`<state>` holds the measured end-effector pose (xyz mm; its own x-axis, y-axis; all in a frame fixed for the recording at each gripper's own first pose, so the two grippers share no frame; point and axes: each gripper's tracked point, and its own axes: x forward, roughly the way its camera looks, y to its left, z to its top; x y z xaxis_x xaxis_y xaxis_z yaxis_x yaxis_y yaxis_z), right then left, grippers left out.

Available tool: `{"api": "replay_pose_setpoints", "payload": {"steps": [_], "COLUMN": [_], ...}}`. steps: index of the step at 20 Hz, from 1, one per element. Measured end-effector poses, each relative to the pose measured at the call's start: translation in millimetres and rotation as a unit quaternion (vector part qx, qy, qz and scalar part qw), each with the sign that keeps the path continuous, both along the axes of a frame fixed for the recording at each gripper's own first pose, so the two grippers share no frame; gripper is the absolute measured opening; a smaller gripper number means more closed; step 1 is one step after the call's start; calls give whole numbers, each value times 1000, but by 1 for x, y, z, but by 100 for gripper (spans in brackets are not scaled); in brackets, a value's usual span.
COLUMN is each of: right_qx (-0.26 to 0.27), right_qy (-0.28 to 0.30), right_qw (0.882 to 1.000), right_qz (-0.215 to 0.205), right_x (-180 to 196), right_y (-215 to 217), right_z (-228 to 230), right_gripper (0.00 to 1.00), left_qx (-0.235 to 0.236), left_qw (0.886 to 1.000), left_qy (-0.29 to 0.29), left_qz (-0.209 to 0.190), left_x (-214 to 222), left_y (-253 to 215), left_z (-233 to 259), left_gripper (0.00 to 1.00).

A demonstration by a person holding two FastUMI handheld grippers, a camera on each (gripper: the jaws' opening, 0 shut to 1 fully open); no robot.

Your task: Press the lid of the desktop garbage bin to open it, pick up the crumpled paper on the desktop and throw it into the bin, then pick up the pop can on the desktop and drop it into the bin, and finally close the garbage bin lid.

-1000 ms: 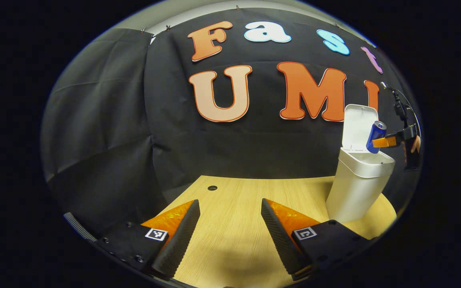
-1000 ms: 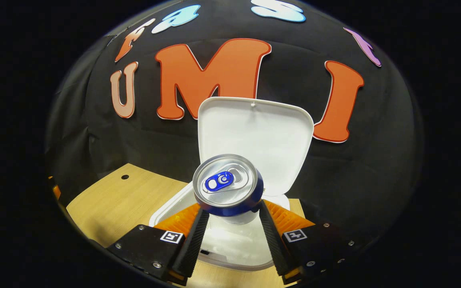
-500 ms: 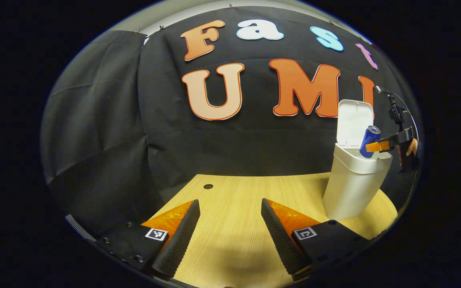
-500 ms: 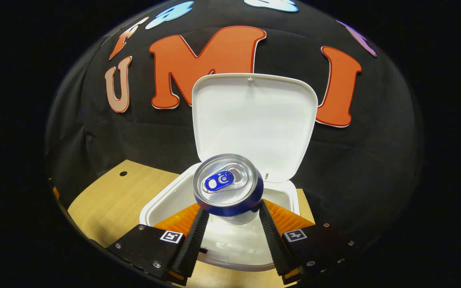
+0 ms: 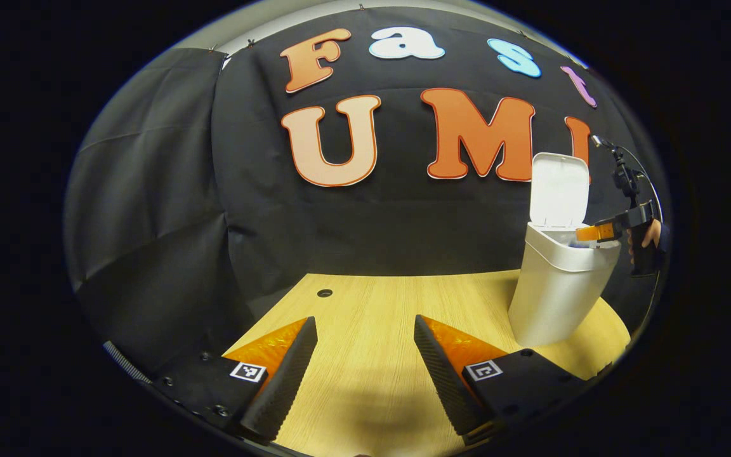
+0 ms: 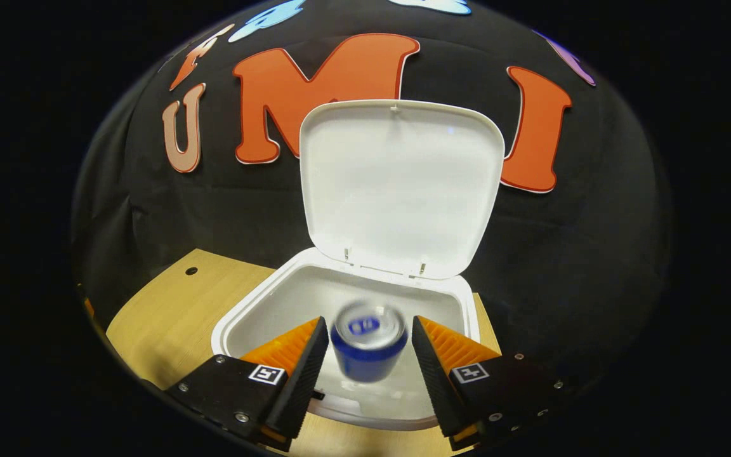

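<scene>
pop can: blue, blurred, upright, inside bin mouth | bin: white, lid upright, far right of desktop

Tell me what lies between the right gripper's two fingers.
In the right gripper view, the blurred blue pop can lies between the right gripper fingers, clear of both, over the open white plastic bin.

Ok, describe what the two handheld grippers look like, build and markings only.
Left gripper and right gripper match: two wedge-shaped fingers with ribbed faces, on black blocks studded with screws, each bearing a square black-and-white marker tag. In the left gripper view the right gripper has a black handle with a cable looping above it.
</scene>
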<state>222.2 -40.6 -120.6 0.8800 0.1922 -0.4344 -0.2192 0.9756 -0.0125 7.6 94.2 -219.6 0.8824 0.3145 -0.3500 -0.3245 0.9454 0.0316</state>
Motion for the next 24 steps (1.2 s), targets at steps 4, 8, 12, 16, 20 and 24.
{"api": "replay_pose_setpoints", "payload": {"steps": [4,8,12,16,20,24], "right_qx": [1,3,7,-6,-16,-13], "right_qy": [-33,-59,-88,-126,-149,-143], "right_qw": [999,998,996,992,989,989], "right_qz": [2,0,4,0,-5,-22], "right_x": [5,12,22,38,57,78], "right_y": [2,2,4,3,6,3], "right_z": [36,72,110,156,192,209], "right_gripper": [81,81,81,81,80,81], "left_qx": [-9,10,34,30,24,21], "left_qw": [1000,1000,999,999,1000,999], "left_qy": [-1,8,9,13,14,18], "left_qz": [2,-4,-15,-17,-1,18], "left_x": [0,-1,-1,-4,-10,-26], "left_y": [1,-1,-1,1,9,24], "left_z": [-6,-10,-9,-14,-19,-22], "left_gripper": [98,98,98,100,100,100]}}
